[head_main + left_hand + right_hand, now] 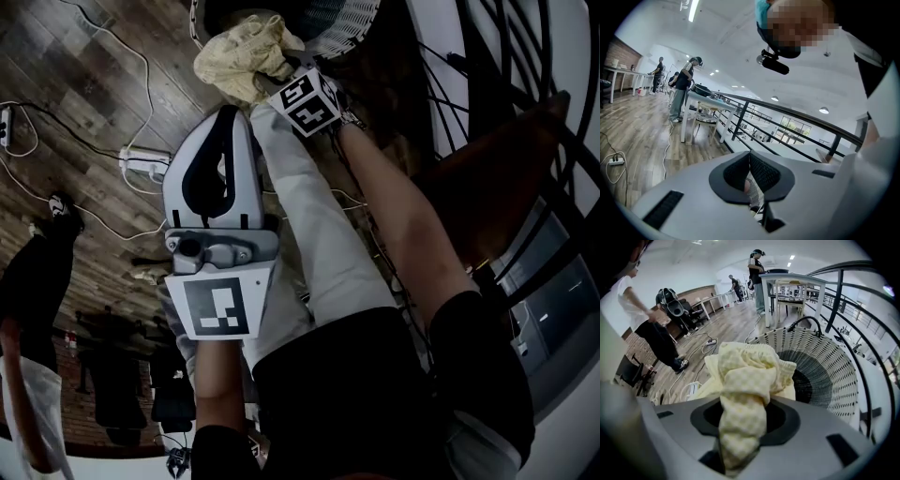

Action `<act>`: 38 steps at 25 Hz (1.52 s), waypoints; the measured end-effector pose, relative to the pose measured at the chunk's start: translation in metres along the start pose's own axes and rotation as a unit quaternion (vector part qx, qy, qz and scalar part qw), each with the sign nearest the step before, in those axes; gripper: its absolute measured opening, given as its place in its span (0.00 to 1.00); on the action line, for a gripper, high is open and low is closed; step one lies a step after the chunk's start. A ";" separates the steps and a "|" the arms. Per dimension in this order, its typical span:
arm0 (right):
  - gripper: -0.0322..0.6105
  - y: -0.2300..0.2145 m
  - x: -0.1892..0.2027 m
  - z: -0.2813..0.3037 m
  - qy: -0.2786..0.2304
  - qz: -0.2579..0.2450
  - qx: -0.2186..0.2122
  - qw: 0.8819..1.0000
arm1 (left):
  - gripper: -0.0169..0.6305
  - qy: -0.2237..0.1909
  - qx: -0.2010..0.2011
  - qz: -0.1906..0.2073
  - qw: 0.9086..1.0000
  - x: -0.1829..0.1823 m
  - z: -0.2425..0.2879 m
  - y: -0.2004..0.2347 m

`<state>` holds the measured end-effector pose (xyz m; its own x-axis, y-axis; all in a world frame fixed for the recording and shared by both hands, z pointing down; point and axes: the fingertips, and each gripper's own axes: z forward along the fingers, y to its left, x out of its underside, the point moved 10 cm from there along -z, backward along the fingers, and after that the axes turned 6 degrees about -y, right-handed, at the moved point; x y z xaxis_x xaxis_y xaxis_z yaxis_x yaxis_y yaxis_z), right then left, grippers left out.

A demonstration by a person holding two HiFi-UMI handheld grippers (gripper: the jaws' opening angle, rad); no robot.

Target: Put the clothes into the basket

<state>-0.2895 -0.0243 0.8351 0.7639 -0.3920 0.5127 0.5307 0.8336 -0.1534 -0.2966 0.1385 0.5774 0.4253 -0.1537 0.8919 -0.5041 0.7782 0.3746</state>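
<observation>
Head view: dim, murky; brightest at top, deep shadow over lower half, floor point(84, 84) dull.
Left gripper view: bright, even; lit by ceiling lights point(693, 9), sheen on floor.
Right gripper view: bright, soft shadows; cloth point(745, 380) blurry nearest the lens.
Edges: strong fisheye bend, railing point(811, 120) bowed, black corners in both gripper views.

We see the right gripper point(743, 423) clamped on a pale yellow checked garment point(747, 376). The cloth rises from between the jaws and bunches at their 12 o'clock. A white perforated basket point(834, 380) stands at the garment's 3 o'clock, with its open mouth facing us. At 10 o'clock, a person point(649, 331) stands on the wooden floor point(729, 326).
</observation>
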 end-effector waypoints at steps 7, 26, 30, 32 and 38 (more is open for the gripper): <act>0.41 0.006 0.011 0.013 0.040 -0.013 0.028 0.999 | 0.05 0.001 -0.003 -0.002 1.000 0.002 -0.001 -0.001; 0.61 0.008 0.001 -0.031 0.014 0.044 0.070 0.996 | 0.05 -0.015 0.001 0.012 1.000 -0.021 -0.016 -0.003; 0.61 0.010 -0.005 -0.040 0.005 0.055 0.079 0.995 | 0.05 -0.016 0.008 0.015 1.000 -0.026 -0.022 -0.004; 0.61 0.011 -0.009 -0.046 -0.005 0.059 0.087 0.994 | 0.05 -0.017 0.013 0.017 1.000 -0.027 -0.024 -0.005; 0.45 0.023 -0.021 -0.074 -0.068 0.104 0.109 0.986 | 0.05 -0.022 0.028 0.026 0.999 -0.033 -0.038 -0.007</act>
<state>-0.2664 -0.0252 0.7580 0.7839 -0.1598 0.6000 0.2649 0.9600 -0.0903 -0.2786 0.1613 0.5362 0.3650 -0.1420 0.9201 -0.5656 0.7512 0.3403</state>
